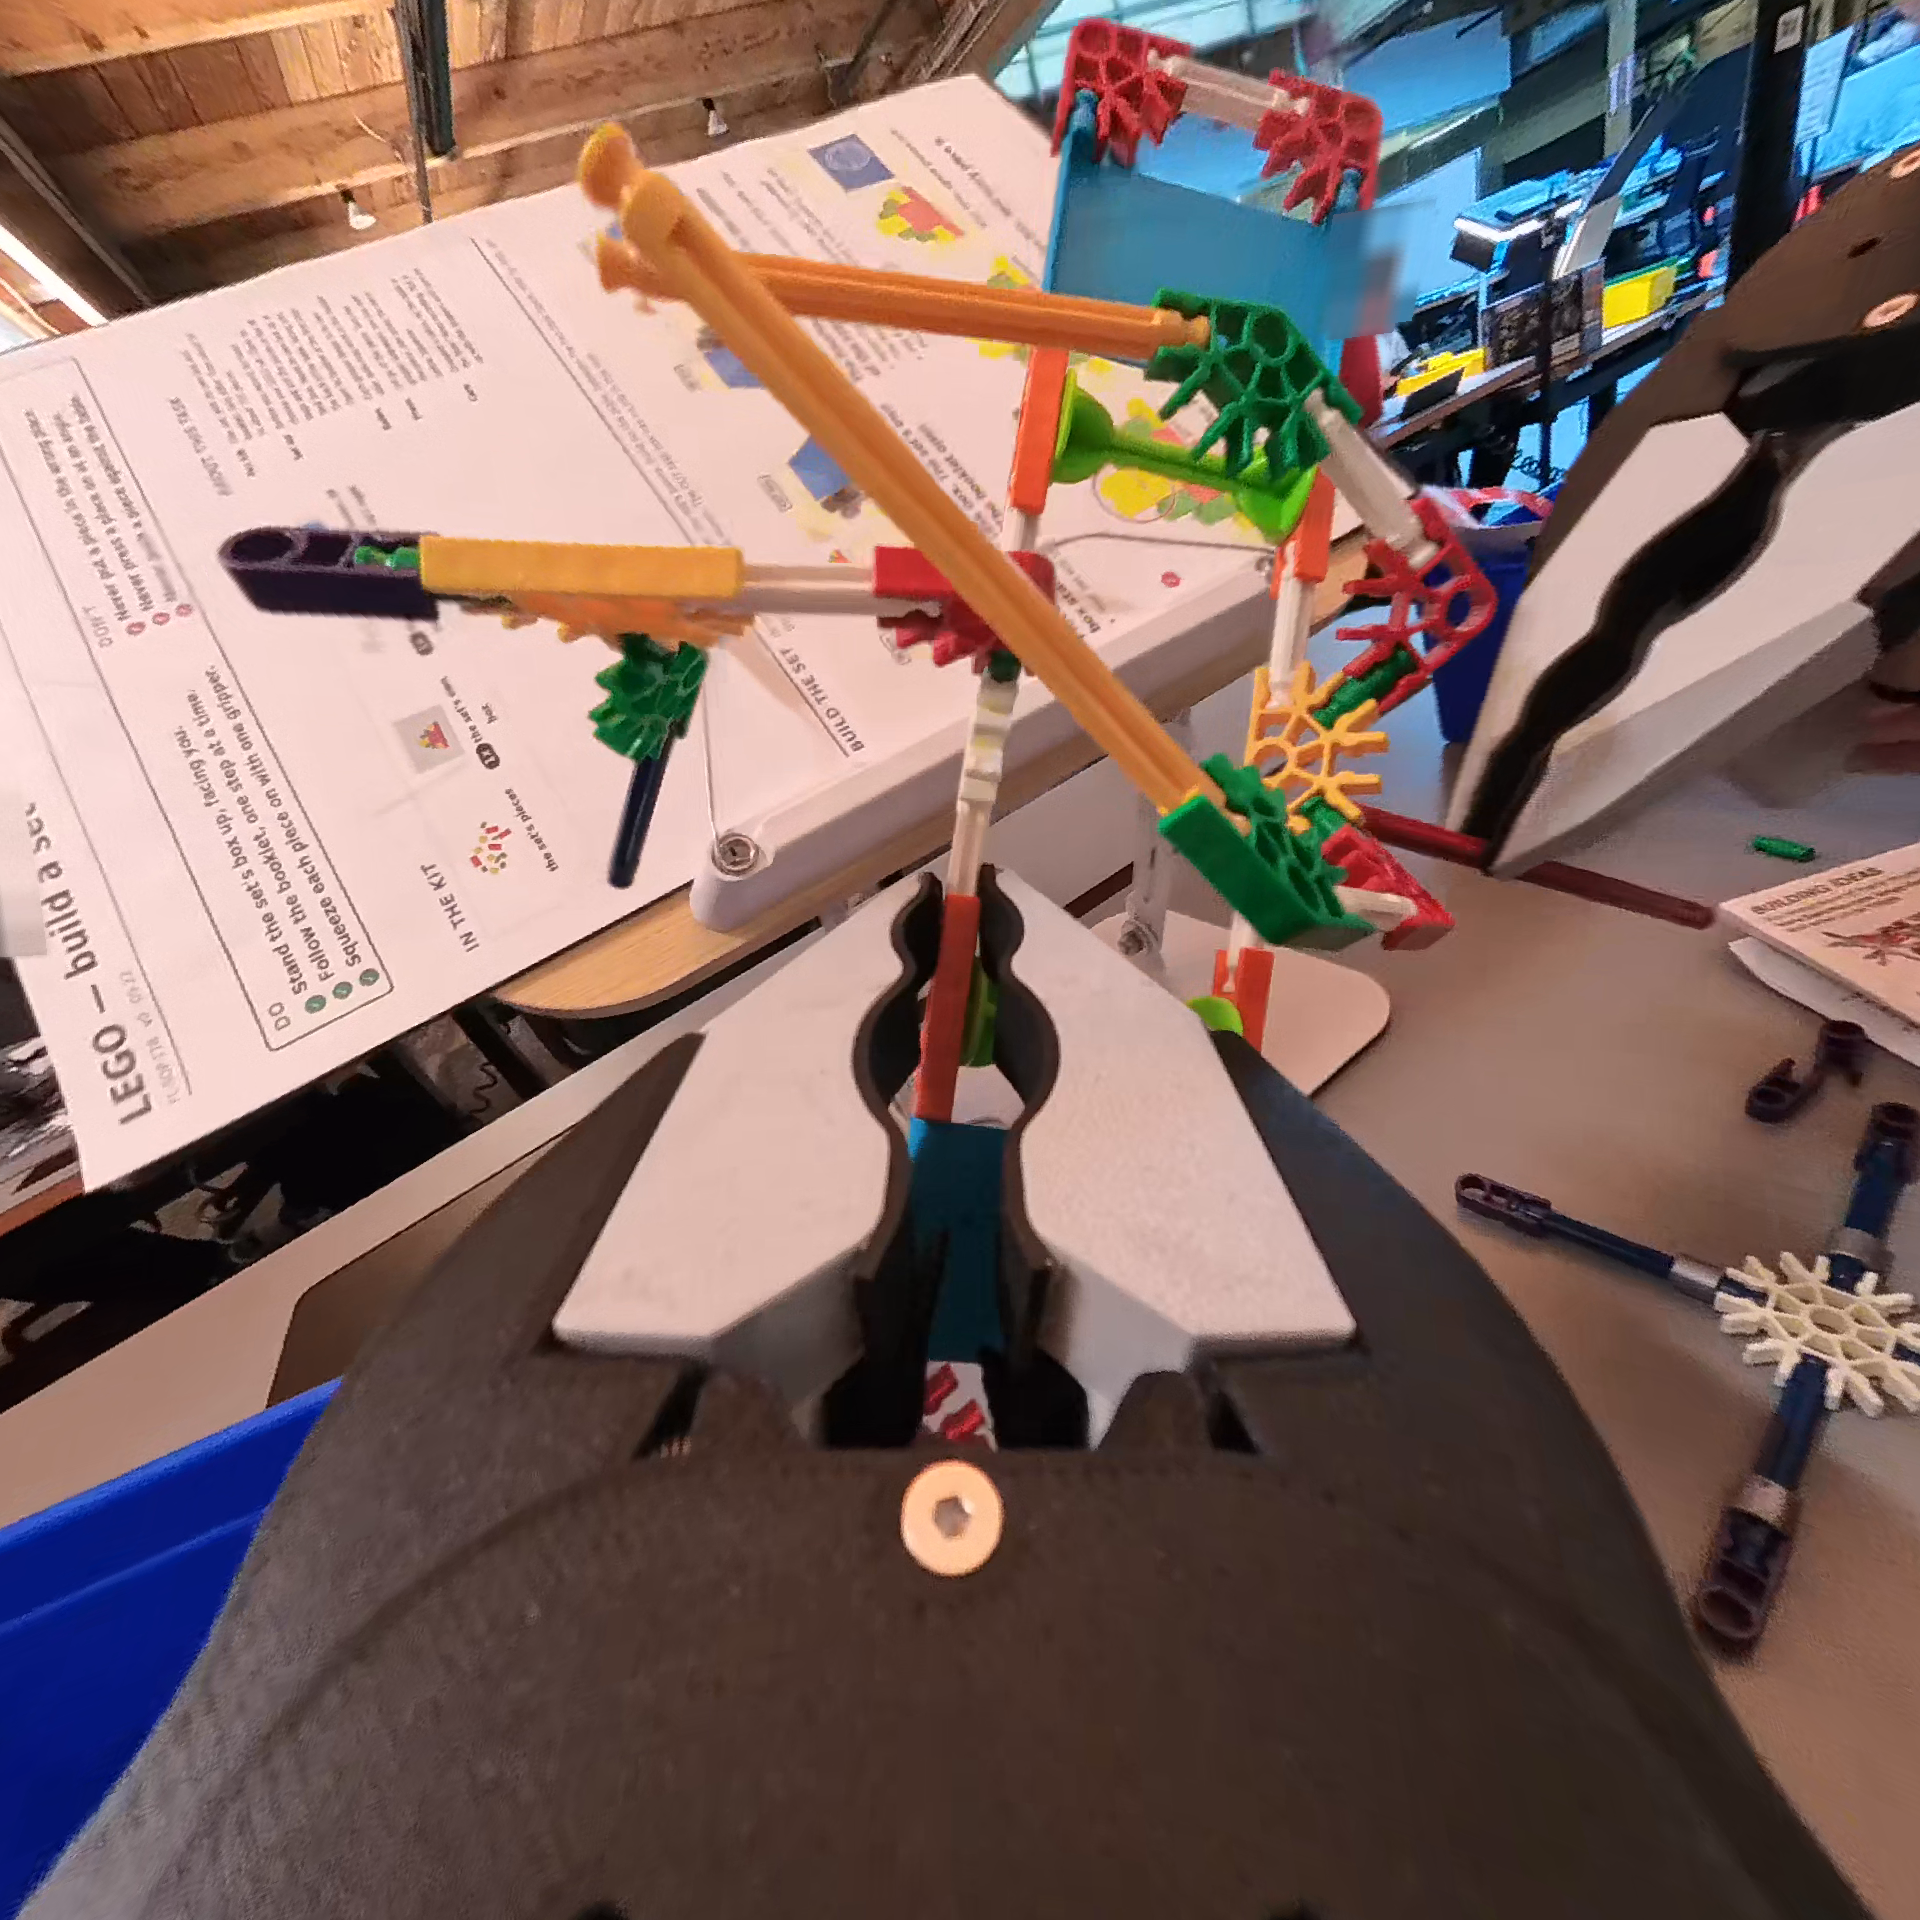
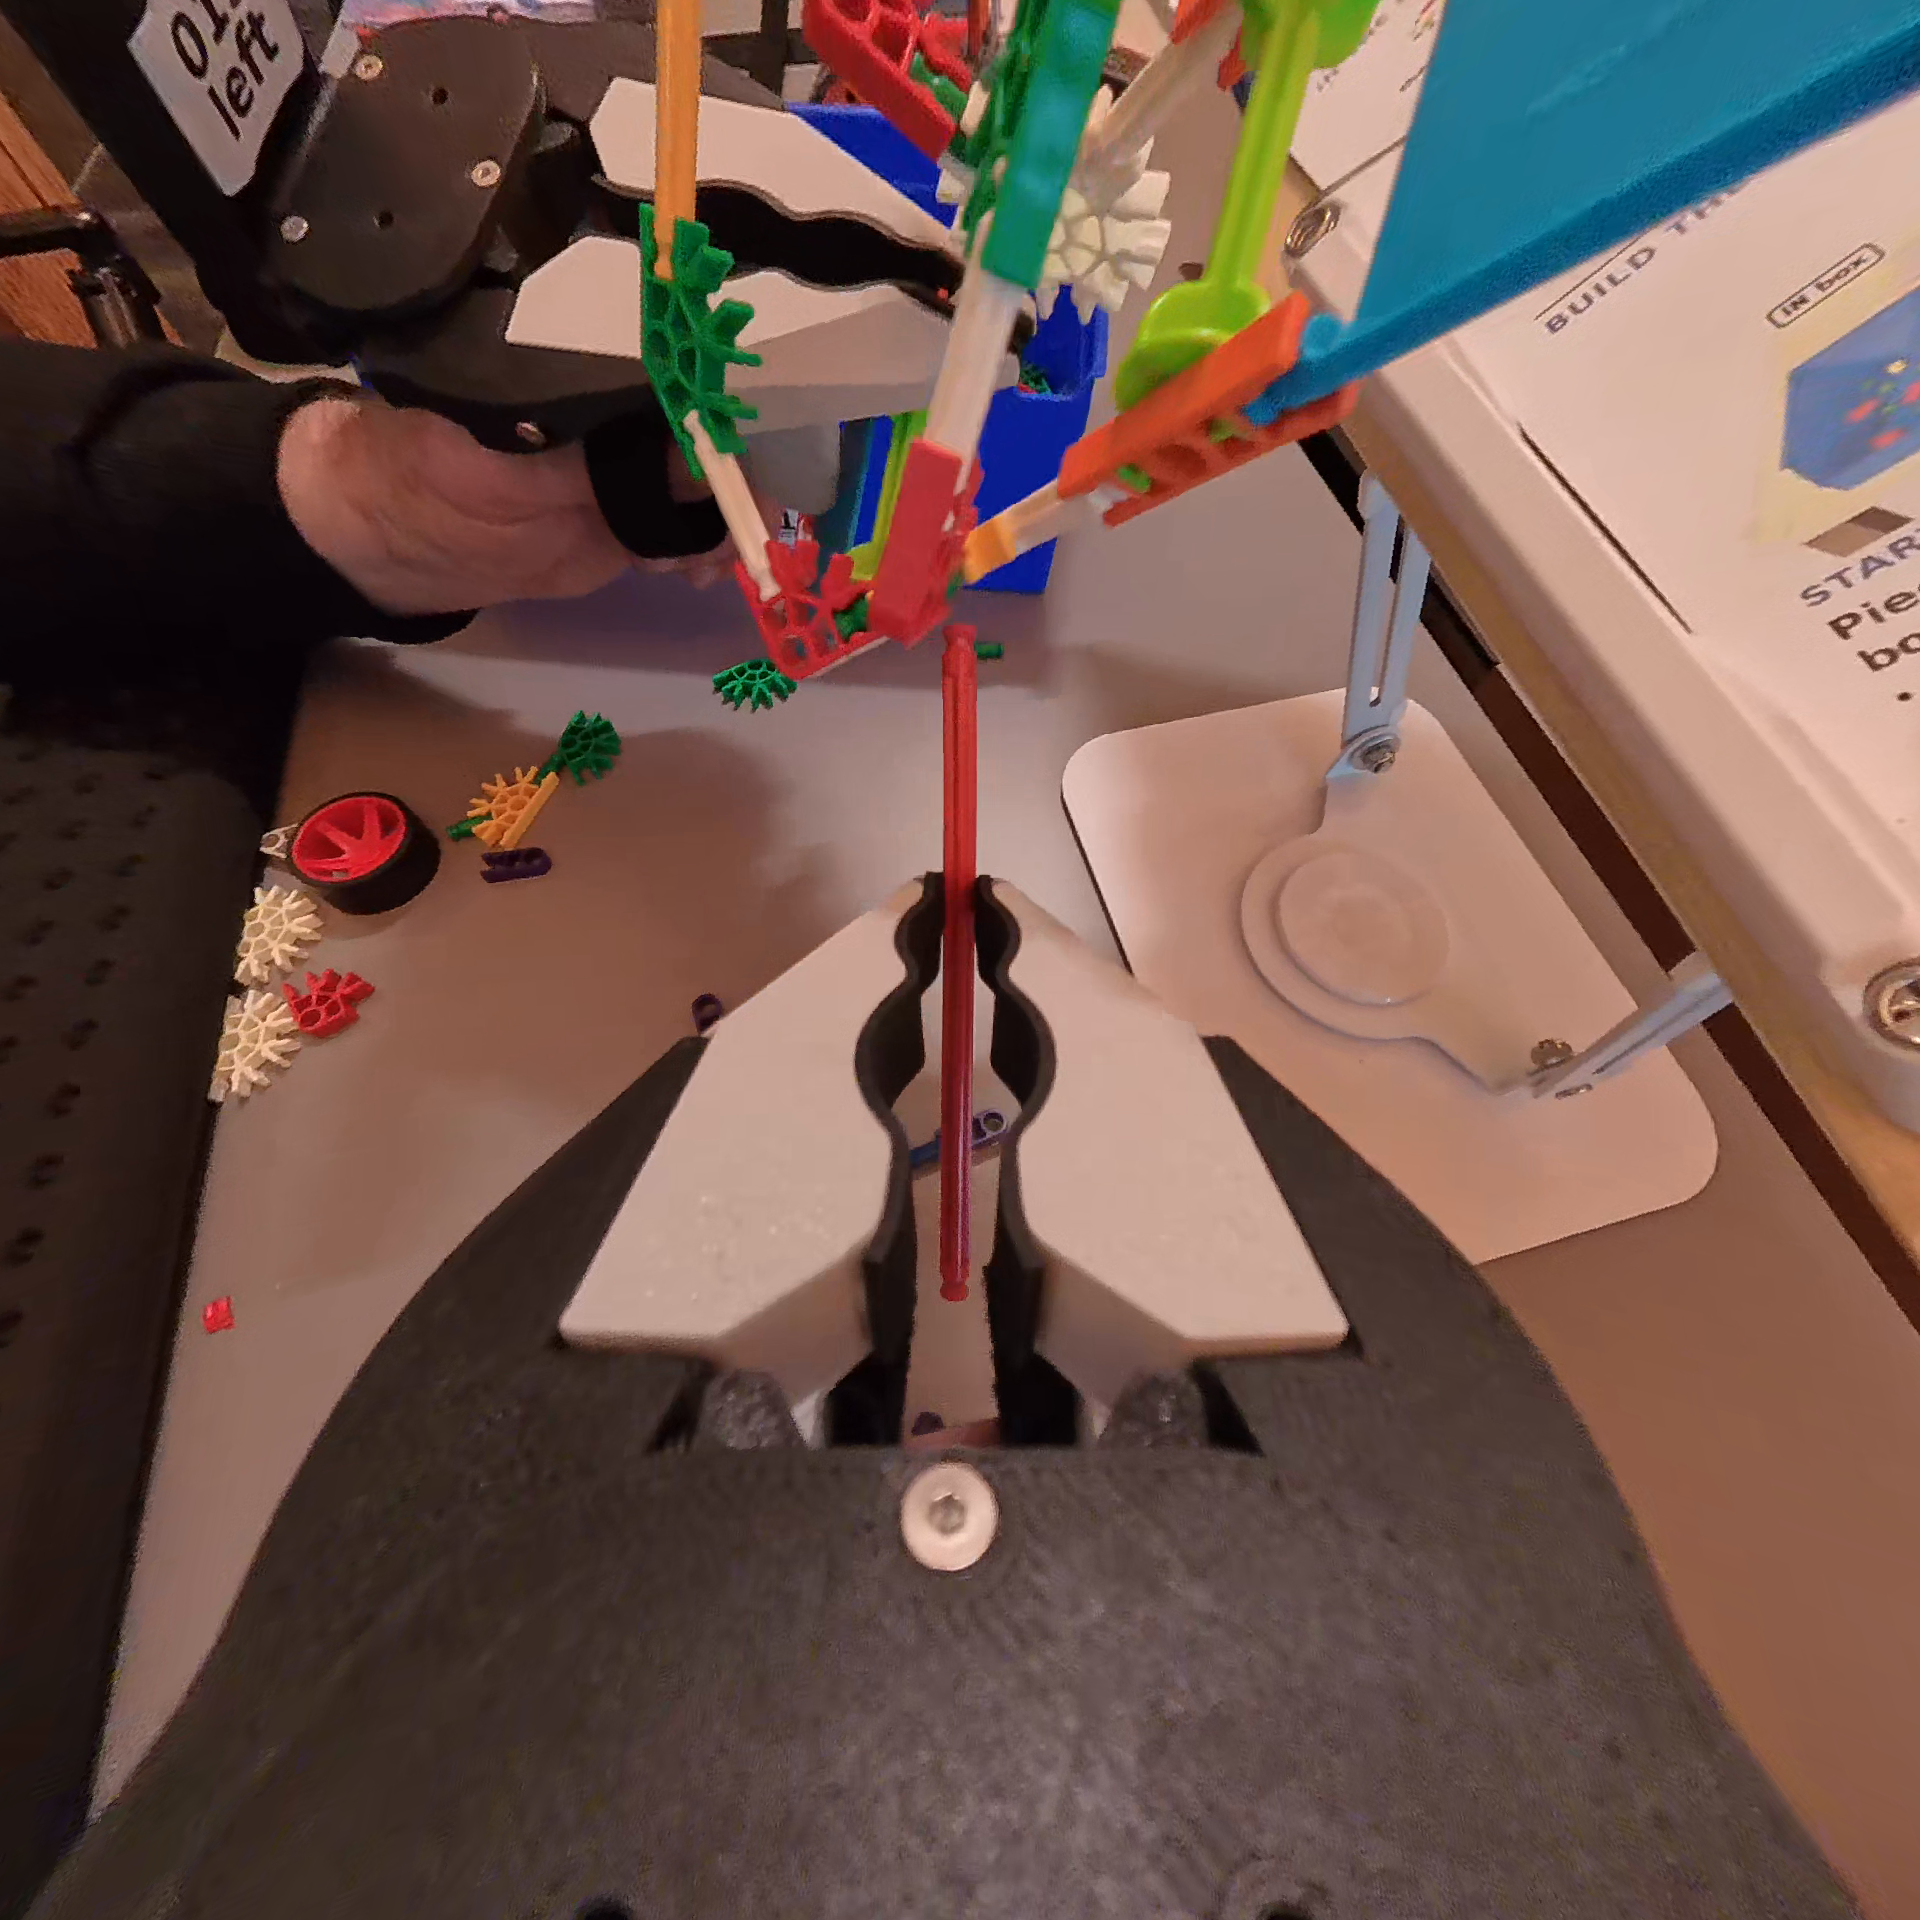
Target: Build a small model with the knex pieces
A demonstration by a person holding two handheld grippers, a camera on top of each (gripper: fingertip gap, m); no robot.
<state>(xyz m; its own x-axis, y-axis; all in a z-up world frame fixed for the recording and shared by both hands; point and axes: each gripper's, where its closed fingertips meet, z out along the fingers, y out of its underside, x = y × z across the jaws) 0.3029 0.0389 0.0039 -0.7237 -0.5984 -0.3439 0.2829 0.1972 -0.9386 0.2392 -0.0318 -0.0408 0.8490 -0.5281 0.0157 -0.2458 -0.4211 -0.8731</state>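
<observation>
A: What's your left gripper (image 1: 954, 894) doing?

B: Your left gripper is clenched on the rod-and-connector model (image 1: 1195, 582). Its jaws pinch an orange connector (image 1: 951, 997) at the model's lower end, with a teal piece (image 1: 956, 1184) sitting deeper between the fingers. The rest of the model rises up and ahead of the tips: long yellow rods (image 1: 914, 499) cross diagonally, and a blue panel (image 1: 1174, 249) stands at the top.

A: And the right one?

B: Your right gripper (image 2: 956, 894) is clamped on a thin red rod (image 2: 957, 935) that runs straight along the gap between the jaws and pokes out past the tips. Its far end sits just beside a red connector (image 2: 920, 540) at the bottom of the model (image 2: 1039, 208); whether they touch, I cannot tell.

A: What lies around it?

B: Left of your right gripper, on the grey table (image 2: 675, 956), are a red wheel with a black tyre (image 2: 358, 847), white snowflake connectors (image 2: 275, 930) and small green and yellow pieces (image 2: 540, 779). To its right stands the white base of a stand (image 2: 1382, 966) carrying an instruction sheet (image 2: 1714, 436). Ahead and left, a hand (image 2: 436, 509) holds your left gripper (image 2: 935, 286).
</observation>
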